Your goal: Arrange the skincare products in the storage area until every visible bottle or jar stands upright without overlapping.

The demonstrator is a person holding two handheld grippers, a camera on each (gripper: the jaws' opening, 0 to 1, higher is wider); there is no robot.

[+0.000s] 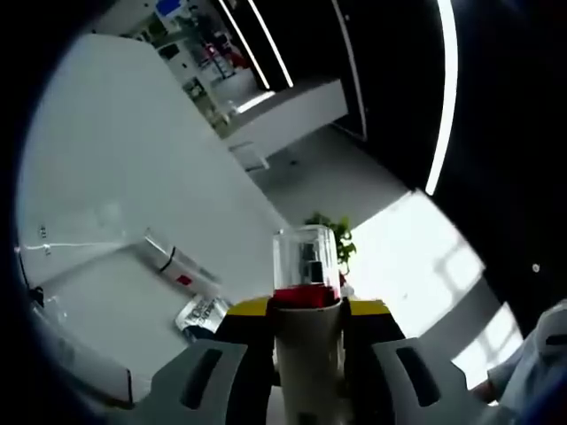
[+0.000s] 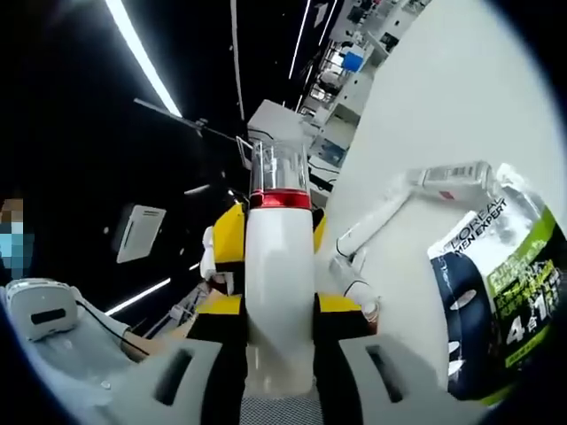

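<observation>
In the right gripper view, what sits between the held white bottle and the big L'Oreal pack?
A white tube lying flat on the white surface, between the bottle and the pack.

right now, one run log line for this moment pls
left gripper: shut on white bottle | right gripper: shut on white bottle | white tube: lying flat on table | step: bottle lifted, not yet placed

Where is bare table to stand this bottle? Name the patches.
Free: the wide white table beyond the lying tube, up to its far edge. Crowded: around the tube and the pouch beside it, just past the bottle.
</observation>
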